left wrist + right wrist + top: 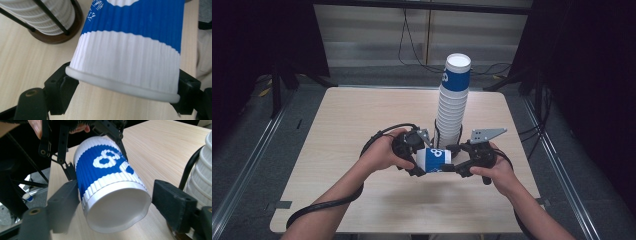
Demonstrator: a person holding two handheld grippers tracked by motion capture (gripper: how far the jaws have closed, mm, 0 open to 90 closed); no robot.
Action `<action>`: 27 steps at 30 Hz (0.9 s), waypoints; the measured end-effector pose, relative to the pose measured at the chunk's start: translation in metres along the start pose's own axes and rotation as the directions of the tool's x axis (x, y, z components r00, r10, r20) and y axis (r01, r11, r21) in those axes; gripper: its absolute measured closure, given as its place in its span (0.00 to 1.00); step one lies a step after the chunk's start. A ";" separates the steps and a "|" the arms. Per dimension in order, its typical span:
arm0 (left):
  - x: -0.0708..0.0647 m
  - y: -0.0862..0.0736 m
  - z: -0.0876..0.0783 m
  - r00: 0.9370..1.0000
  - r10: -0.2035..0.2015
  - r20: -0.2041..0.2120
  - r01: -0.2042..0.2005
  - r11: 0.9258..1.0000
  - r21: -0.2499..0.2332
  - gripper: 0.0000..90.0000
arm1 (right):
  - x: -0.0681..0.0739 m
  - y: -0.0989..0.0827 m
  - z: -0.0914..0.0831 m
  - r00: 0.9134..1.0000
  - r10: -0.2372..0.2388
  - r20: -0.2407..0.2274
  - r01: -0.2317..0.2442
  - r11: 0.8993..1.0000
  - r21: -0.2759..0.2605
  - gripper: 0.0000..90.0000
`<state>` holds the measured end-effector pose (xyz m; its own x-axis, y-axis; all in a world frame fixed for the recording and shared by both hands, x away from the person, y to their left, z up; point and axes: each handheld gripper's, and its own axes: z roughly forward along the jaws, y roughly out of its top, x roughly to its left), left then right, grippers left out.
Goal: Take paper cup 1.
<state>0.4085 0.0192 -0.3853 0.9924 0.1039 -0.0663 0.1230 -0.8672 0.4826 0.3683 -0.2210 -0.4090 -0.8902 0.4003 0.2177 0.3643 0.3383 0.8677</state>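
The paper cup (432, 160) is held lying on its side just above the worktop (352, 125), between the two grippers and close in front of the tall stack of cups (451, 107). The left gripper (418, 159) grasps it at the rim end; in the left gripper view its jaws press on both sides of the cup (130, 50) just behind the rolled rim. The right gripper (455, 165) faces the other, bottom end. In the right gripper view its jaws stand released on each side of the cup (110, 187); the right jaw is clearly apart from it, while the left one is very near and I cannot tell if it touches.

The cup is surely very light and easy to crush. Its wall is thin paper with fine ribs along the length, white with a blue band and a white print, so the surface gives some friction and does not slip much. The rolled rim and the recessed bottom are the stiffest parts; the middle of the wall bends in under pressure. I judge it best to hold it near the rim or near the bottom, with a soft grip only.

The stack stands in a black wire holder (53, 18) with a dark round base (60, 35). The worktop is pale wood, smooth and matt.
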 end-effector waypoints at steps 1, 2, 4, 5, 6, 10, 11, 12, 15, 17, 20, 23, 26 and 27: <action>0.001 0.000 0.000 1.000 -0.007 0.009 0.007 1.000 0.006 0.22 | 0.000 -0.001 0.000 1.000 -0.002 -0.001 0.002 1.000 -0.003 0.24; 0.001 0.000 0.000 1.000 -0.011 0.012 0.011 1.000 0.004 0.22 | -0.001 -0.002 0.001 1.000 0.005 -0.009 -0.005 1.000 -0.003 0.24; 0.002 -0.001 0.002 1.000 -0.010 0.012 0.010 1.000 0.000 0.23 | 0.000 -0.003 0.003 1.000 0.002 -0.012 -0.002 1.000 0.008 0.24; 0.002 -0.001 0.002 1.000 -0.011 0.013 0.011 1.000 -0.001 0.23 | 0.001 -0.004 0.004 1.000 0.000 -0.011 0.000 1.000 0.012 0.24; 0.002 -0.001 0.002 1.000 -0.009 0.015 0.009 1.000 0.002 0.23 | 0.001 -0.005 0.005 1.000 -0.009 -0.003 0.010 1.000 0.025 0.24; 0.002 -0.001 0.002 1.000 0.018 -0.004 -0.018 1.000 -0.022 0.20 | 0.000 -0.005 0.004 1.000 -0.017 0.005 0.017 0.999 0.031 0.29; 0.002 -0.001 0.002 1.000 0.016 0.000 -0.016 1.000 -0.018 0.19 | -0.001 -0.005 0.004 1.000 -0.016 0.008 0.016 0.999 0.030 0.29; 0.001 -0.001 0.002 1.000 0.028 -0.006 -0.028 0.999 -0.017 0.18 | 0.000 -0.005 0.004 1.000 -0.020 0.006 0.020 0.999 0.036 0.29; 0.001 0.000 0.003 0.999 0.031 -0.013 -0.031 0.999 -0.009 0.17 | 0.001 -0.003 0.004 0.999 -0.037 0.006 0.037 0.998 0.047 0.29; 0.001 0.001 0.003 0.999 0.039 -0.007 -0.039 0.999 -0.002 0.16 | 0.001 -0.002 0.004 0.999 -0.041 0.007 0.040 0.998 0.053 0.30; 0.001 0.001 0.004 0.999 0.043 -0.006 -0.043 0.999 -0.002 0.15 | 0.001 -0.002 0.005 0.999 -0.044 0.001 0.044 0.997 0.057 0.30; 0.001 0.002 0.004 0.999 0.051 -0.010 -0.051 0.999 0.001 0.15 | 0.002 -0.001 0.006 0.998 -0.059 0.007 0.059 0.996 0.064 0.30; 0.001 0.002 0.003 0.999 0.043 -0.003 -0.043 0.999 0.005 0.16 | 0.003 0.001 0.006 0.998 -0.065 0.005 0.064 0.996 0.066 0.30; 0.001 0.001 0.003 0.999 0.034 0.002 -0.034 0.999 0.003 0.17 | 0.003 0.001 0.006 0.998 -0.063 0.004 0.063 0.996 0.064 0.30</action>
<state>0.4095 0.0169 -0.3875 0.9960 0.0737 -0.0512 0.0893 -0.8719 0.4816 0.3676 -0.2143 -0.4107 -0.9104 0.3813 0.1606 0.3243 0.4167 0.8492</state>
